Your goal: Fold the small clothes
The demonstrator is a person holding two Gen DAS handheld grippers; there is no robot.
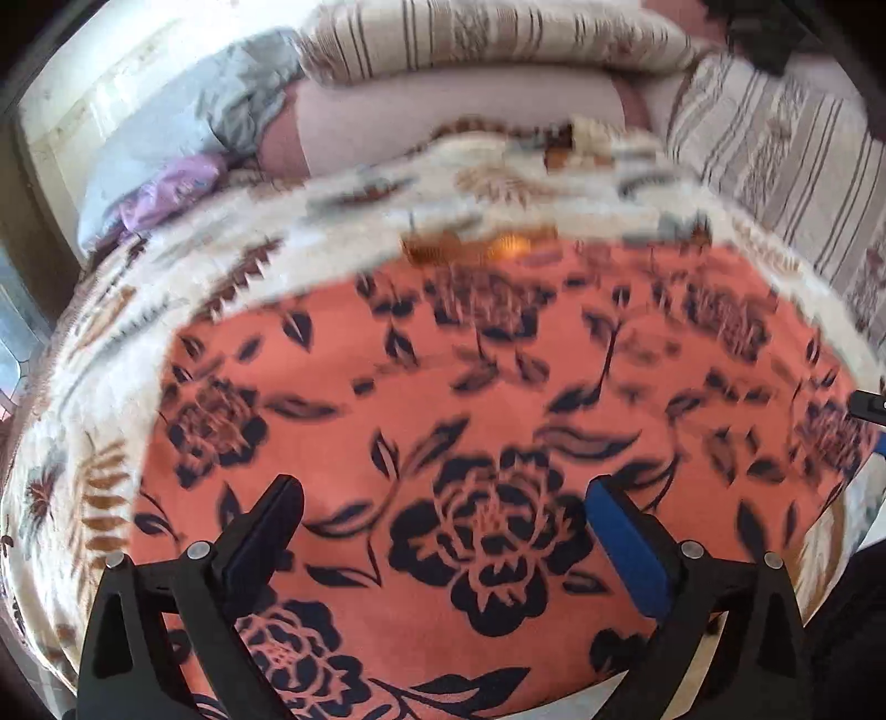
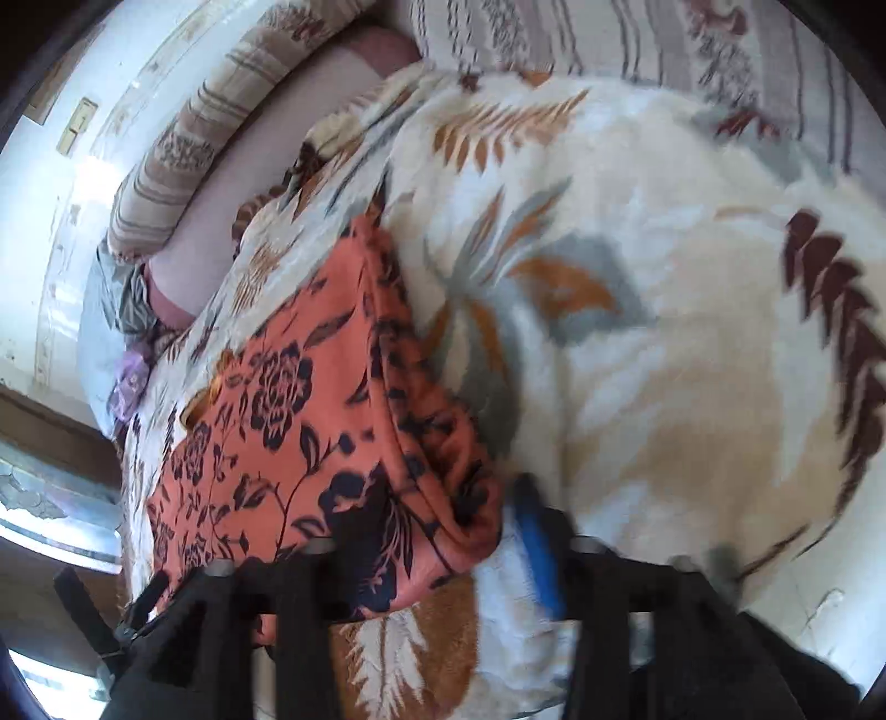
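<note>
An orange cloth with a dark flower print (image 1: pixel 470 415) lies spread flat on a patterned blanket and fills most of the left wrist view. My left gripper (image 1: pixel 443 498) hovers over it with its jaws wide apart and nothing between the pads. In the right wrist view the same cloth (image 2: pixel 288 399) shows as a folded stack with a rounded near corner. My right gripper (image 2: pixel 421 543) stands partly open around that corner. The blue pad (image 2: pixel 534 548) sits just beside the fold's edge, and the dark finger (image 2: pixel 310 598) overlaps the cloth's lower edge. I see no squeeze on the fabric.
The fluffy cream blanket with leaf patterns (image 2: pixel 637 360) covers the bed. Striped cushions (image 1: pixel 498 39) and a pinkish bolster (image 1: pixel 443 122) lie at the back. Grey and lilac fabric (image 1: pixel 166 183) is bunched at the far left, by a pale wall (image 2: pixel 33 221).
</note>
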